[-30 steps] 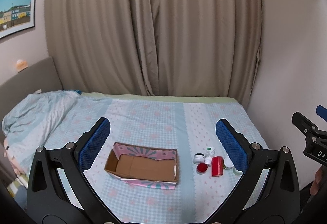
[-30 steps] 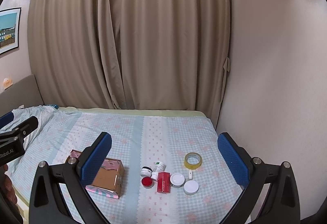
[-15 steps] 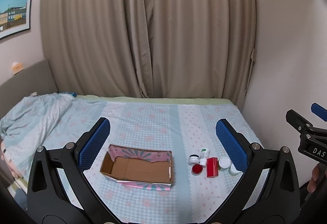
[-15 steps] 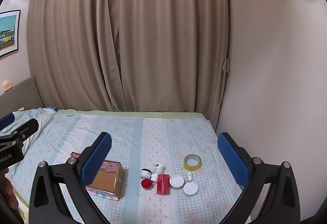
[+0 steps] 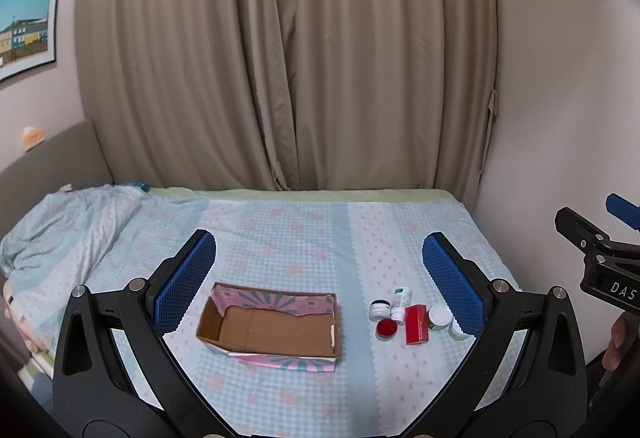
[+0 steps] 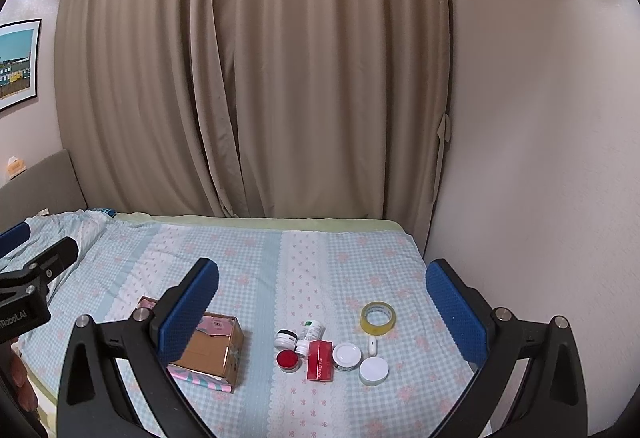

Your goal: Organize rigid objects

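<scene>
An open cardboard box point(image 5: 272, 326) with pink patterned sides lies empty on the bed; it also shows in the right wrist view point(image 6: 208, 352). To its right sits a cluster: a red carton point(image 6: 320, 360), a red-lidded jar point(image 6: 287, 360), a black-and-white jar point(image 6: 286, 339), a white bottle point(image 6: 310, 332), two white-lidded jars point(image 6: 347, 355) point(image 6: 373, 371), a small white capsule point(image 6: 372, 345) and a yellow tape roll point(image 6: 378, 317). My left gripper point(image 5: 320, 282) is open and empty above the box. My right gripper point(image 6: 322, 310) is open and empty above the cluster.
The bed point(image 6: 248, 270) has a blue checked sheet. A crumpled blanket point(image 5: 60, 226) lies at the left. Beige curtains point(image 6: 256, 78) hang behind, a wall point(image 6: 540, 158) closes the right side, and a grey headboard point(image 5: 52, 154) stands at the left.
Both views have shifted slightly; the box and cluster sit a little lower and nearer. Both grippers stay open and empty.
</scene>
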`<state>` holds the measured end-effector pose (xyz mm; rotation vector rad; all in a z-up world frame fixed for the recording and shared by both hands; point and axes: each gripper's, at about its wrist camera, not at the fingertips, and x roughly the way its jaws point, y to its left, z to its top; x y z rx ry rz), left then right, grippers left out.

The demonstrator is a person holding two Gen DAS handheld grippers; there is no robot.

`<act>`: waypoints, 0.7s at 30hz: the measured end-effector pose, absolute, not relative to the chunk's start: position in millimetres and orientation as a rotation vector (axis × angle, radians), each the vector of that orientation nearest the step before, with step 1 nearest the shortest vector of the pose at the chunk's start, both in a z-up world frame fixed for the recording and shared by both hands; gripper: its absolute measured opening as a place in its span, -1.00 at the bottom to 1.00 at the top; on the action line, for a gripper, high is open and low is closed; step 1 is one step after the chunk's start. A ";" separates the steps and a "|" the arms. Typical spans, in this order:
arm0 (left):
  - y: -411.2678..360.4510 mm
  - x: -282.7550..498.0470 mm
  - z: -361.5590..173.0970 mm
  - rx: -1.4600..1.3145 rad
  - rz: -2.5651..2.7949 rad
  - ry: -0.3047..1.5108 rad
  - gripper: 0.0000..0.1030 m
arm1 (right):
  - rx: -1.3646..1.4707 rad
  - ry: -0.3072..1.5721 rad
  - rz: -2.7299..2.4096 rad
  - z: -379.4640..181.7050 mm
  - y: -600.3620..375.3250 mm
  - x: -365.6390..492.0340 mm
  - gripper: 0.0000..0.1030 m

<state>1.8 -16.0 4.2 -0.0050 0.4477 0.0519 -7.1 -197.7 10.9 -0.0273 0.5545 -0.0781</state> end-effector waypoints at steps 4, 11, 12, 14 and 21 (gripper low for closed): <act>-16.3 1.4 3.3 -0.008 0.049 0.452 0.99 | -0.027 0.561 -0.075 10.2 -197.9 -5.6 1.00; -13.1 4.4 3.5 -0.018 0.047 0.458 0.99 | -0.028 0.562 -0.074 9.7 -198.3 -5.0 1.00; -13.0 4.8 3.3 -0.020 0.046 0.459 0.99 | -0.029 0.562 -0.074 8.8 -199.7 -6.5 1.00; -13.2 5.9 2.9 -0.022 0.045 0.460 0.99 | -0.029 0.563 -0.073 8.4 -199.9 -7.3 1.00; -20.8 25.8 -7.0 -0.041 0.038 0.510 0.99 | -0.019 0.568 -0.068 8.7 -202.2 -7.4 1.00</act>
